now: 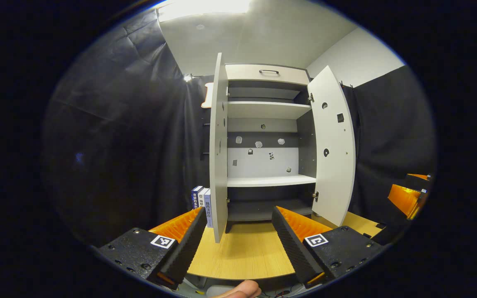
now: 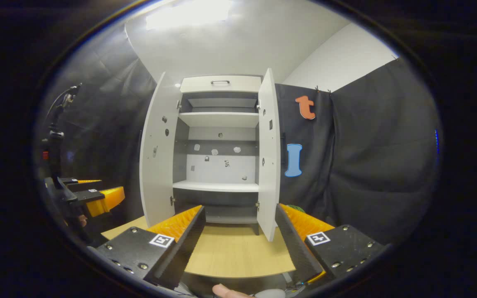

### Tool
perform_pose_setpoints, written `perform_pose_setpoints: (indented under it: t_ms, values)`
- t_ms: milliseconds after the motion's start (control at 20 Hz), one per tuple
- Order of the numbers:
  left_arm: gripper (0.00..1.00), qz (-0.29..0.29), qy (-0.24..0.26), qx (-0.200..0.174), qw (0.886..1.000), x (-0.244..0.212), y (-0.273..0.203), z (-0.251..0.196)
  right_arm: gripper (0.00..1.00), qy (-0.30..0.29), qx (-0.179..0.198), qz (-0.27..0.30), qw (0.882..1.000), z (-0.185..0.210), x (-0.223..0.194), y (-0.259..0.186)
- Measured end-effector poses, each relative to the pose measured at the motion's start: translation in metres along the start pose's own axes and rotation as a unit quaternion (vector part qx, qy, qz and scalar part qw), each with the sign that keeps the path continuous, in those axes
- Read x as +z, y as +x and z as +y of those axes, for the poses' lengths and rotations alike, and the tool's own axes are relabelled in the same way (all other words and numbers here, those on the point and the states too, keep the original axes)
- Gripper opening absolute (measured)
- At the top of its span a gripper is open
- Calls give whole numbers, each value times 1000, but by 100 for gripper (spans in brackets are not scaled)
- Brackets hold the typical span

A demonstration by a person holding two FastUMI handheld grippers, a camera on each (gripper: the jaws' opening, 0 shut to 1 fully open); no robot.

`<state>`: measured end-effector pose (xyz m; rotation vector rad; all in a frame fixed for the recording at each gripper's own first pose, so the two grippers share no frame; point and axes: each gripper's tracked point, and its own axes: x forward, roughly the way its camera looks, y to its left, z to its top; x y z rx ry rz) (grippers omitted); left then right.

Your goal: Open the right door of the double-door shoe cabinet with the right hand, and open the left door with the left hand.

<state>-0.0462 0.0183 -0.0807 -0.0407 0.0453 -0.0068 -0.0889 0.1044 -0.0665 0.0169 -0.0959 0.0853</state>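
Looking along the left gripper (image 1: 238, 244), its fingers are spread wide and hold nothing; ahead, the shoe cabinet (image 1: 267, 142) stands on the wooden table (image 1: 242, 252) with left door (image 1: 218, 145) and right door (image 1: 333, 145) swung open. From the right gripper view, the right gripper (image 2: 238, 244) gapes wide and empty, facing the same open cabinet; the left gripper sits far left.

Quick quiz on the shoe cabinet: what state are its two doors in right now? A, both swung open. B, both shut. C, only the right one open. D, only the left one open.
A: the left door and the right door both stand swung out, baring the shelves inside.
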Motion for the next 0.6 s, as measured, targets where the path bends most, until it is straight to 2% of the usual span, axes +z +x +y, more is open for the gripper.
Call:
perform_pose_setpoints:
  t_ms: [100,200,600]
  values:
    - [100,3,-4,3,1000,-2,0,2,100,1,1,1,1000,-1,-1,1]
    - [98,4,-5,3,1000,-4,1,4,98,3,0,1,1000,0,-2,1]
    - [98,6,-6,-5,1000,-6,-2,0,100,5,2,2,1000,-1,-4,-1]
